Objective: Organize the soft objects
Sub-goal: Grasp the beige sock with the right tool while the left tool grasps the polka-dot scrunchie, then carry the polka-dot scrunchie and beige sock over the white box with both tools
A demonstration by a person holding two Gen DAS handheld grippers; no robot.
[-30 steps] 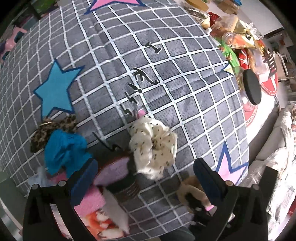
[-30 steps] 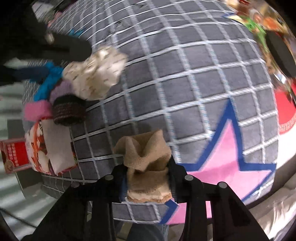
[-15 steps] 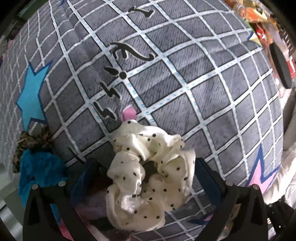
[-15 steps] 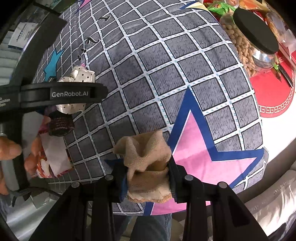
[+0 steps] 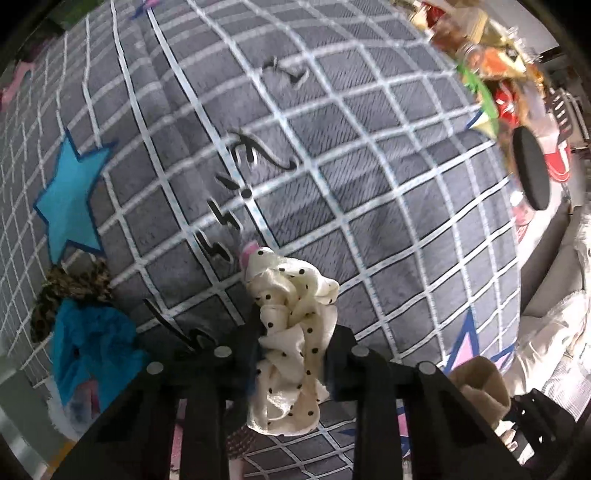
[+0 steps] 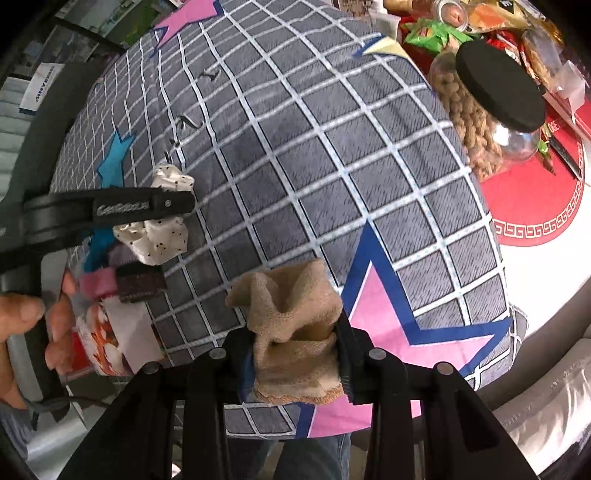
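Observation:
My left gripper (image 5: 291, 350) is shut on a cream polka-dot scrunchie (image 5: 291, 332) and holds it above the grey checked cloth (image 5: 369, 206); the scrunchie also shows in the right wrist view (image 6: 159, 236). My right gripper (image 6: 295, 350) is shut on a tan knitted sock (image 6: 291, 314) above the pink star (image 6: 399, 332). The sock also shows at the lower right of the left wrist view (image 5: 476, 387). A blue scrunchie (image 5: 92, 350) and a leopard-print scrunchie (image 5: 66, 291) lie at the cloth's left edge.
A pink item (image 6: 96, 282) and a dark knitted item (image 6: 140, 284) lie by a printed packet (image 6: 107, 339) at the near left edge. A peanut jar with a black lid (image 6: 495, 88) and snack packets (image 6: 436, 33) stand at the right.
My left gripper closed on the polka-dot scrunchie and lifted it off the pile. My right gripper kept the sock and moved over the pink star.

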